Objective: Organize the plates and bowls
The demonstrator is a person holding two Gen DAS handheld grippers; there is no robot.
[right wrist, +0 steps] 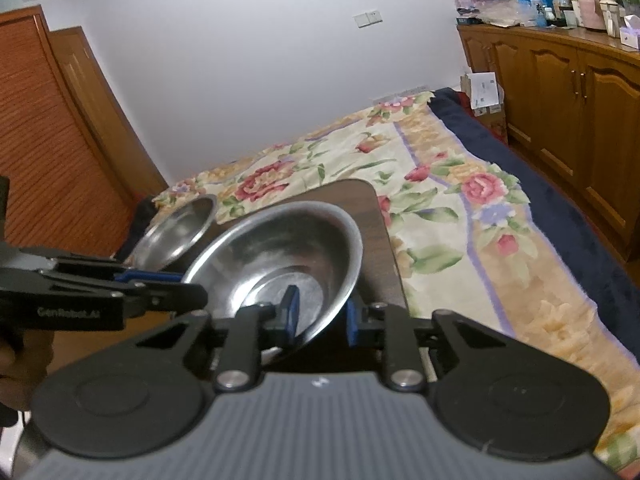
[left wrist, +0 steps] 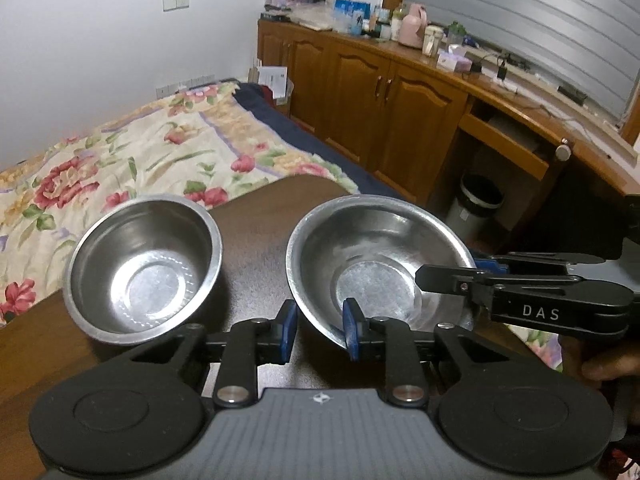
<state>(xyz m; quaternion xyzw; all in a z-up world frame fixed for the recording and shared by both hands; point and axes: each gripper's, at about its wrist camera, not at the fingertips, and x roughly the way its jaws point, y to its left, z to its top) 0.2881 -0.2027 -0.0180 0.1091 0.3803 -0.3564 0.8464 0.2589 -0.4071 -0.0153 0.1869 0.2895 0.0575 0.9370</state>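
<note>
Tabletop (left wrist: 256, 236): we see a dark wooden top at the centre of both views, with a flowered bed (left wrist: 120, 152) behind it.
Wide bowl (left wrist: 380, 240): we find this shallow steel bowl right of centre in the left wrist view and at the centre of the right wrist view. It is empty.
Deep bowl (left wrist: 144, 264): we see a smaller, steeper steel bowl standing left of centre in the left wrist view. It is near the wide bowl and apart from it, and it is also empty.
Left tongs (left wrist: 320, 328): they are set narrow, astride the near left rim of the wide bowl. One blue pad is inside the bowl and the other outside. We cannot tell whether the pads press on the wall.
Right tongs (right wrist: 320, 316): they are set narrow too, astride the wide bowl's rim on the opposite side, with one pad inside and one outside. We cannot tell here either whether they grip.
Background: we see wooden cabinets (left wrist: 360, 92) at the upper right of the left wrist view.
</note>
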